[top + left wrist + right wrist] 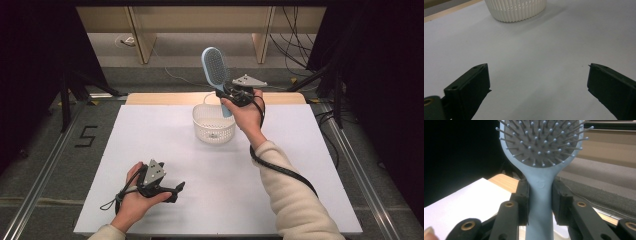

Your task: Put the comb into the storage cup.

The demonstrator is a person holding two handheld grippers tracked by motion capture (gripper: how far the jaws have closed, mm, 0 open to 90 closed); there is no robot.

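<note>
A light blue hairbrush [215, 67] stands upright in the air above the white slotted basket [214, 123] at the table's far middle. My right gripper [231, 93] is shut on the handle [540, 202], just below the bristled head [541, 140], and its black pads press the handle from both sides. My left gripper [176, 191] rests low on the white table top [165, 135] near the front left, open, with nothing between its fingers [471, 87]. Ahead of it in the left gripper view stands the basket [516, 10].
The white table top ends at a wooden strip [165, 98] along the far edge. Black cables [282, 170] trail from both grippers. Dark stands and floor rails flank the table. A few small items lie in the basket's bottom.
</note>
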